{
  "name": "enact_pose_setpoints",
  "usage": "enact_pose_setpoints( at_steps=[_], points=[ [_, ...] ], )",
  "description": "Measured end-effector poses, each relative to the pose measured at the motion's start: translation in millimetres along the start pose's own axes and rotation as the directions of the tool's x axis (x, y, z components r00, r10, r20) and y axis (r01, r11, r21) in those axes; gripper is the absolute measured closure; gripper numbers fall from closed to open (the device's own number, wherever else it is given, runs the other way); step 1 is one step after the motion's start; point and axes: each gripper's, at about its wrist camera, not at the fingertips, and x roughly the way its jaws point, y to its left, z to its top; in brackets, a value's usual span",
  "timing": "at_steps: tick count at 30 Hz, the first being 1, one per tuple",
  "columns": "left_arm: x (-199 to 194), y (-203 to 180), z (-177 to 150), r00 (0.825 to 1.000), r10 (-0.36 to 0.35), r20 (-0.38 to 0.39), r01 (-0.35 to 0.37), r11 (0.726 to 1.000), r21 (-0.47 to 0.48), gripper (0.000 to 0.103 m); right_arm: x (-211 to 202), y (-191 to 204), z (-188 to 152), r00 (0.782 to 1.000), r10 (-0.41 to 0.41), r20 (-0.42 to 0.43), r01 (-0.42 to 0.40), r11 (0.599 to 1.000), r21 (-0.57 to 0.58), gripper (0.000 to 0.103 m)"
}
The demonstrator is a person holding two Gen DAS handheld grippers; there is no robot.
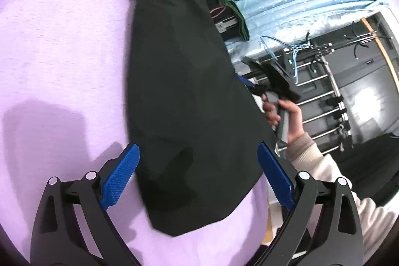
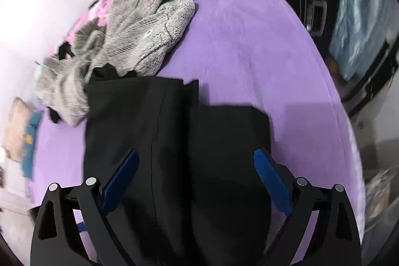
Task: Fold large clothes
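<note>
Right claw (image 2: 196, 158) agape over black garment (image 2: 154, 121).

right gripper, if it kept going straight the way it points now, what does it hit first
Most likely the folded black garment lying on the purple bed sheet: the open right gripper points down at it, nothing between. How far off it is, the view cannot tell.

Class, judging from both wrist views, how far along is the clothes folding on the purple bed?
Done: the black garment lies folded in flat layers on the purple sheet. In hand: nothing; the left tool and right tool both hang open above it, pads not pressing it. Left: the grey knit garment lies crumpled and unfolded beyond it, with other clothes behind.
</note>
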Motion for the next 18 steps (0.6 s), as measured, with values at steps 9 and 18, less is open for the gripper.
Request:
enact_pose_setpoints(
  at_steps=[9, 18],
  points=[
    [5, 19, 14, 0.995, -0.100, -0.025, 0.096, 0.989, -0.109, 0.009, -4, -39, -49, 0.985, 0.158, -0.062, -0.160, 0.987, -0.019, 0.010],
    [40, 25, 34, 0.990, -0.132, -0.047, 0.123, 0.980, -0.158, 0.007, 7, -22, -56, 0.965, 0.219, -0.147, -0.230, 0.971, -0.065, 0.005]
  ],
)
